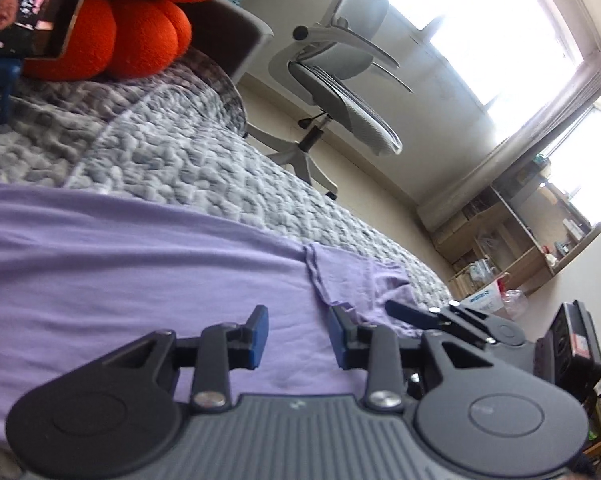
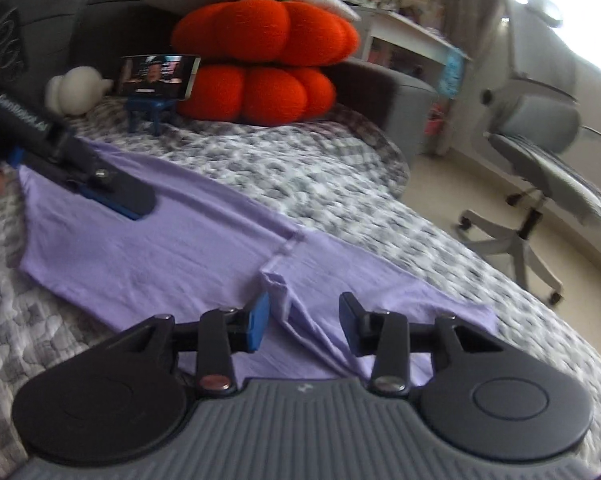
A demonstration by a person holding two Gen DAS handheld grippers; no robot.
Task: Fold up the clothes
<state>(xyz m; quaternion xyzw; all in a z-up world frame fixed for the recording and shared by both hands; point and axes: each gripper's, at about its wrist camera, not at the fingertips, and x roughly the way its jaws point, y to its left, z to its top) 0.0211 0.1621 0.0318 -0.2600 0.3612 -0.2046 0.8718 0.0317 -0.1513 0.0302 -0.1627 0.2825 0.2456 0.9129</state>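
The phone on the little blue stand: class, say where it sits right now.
In the right wrist view the phone stands upper left on the grey quilt, propped against the orange pumpkin cushion, with a white plush toy to its left, beyond the purple T-shirt.

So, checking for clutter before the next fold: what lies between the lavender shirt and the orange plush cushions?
Only bare grey quilted bedspread separates shirt and cushions, shown in the right wrist view.

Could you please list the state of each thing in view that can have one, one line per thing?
Purple shirt: spread flat on the bed, sleeve rumpled.
Left gripper: fingers apart, over the shirt, gripping nothing.
Right gripper: fingers apart, either side of a sleeve fold, not pinching it.
Phone: propped on a blue stand, screen on.
Office chair: unoccupied.
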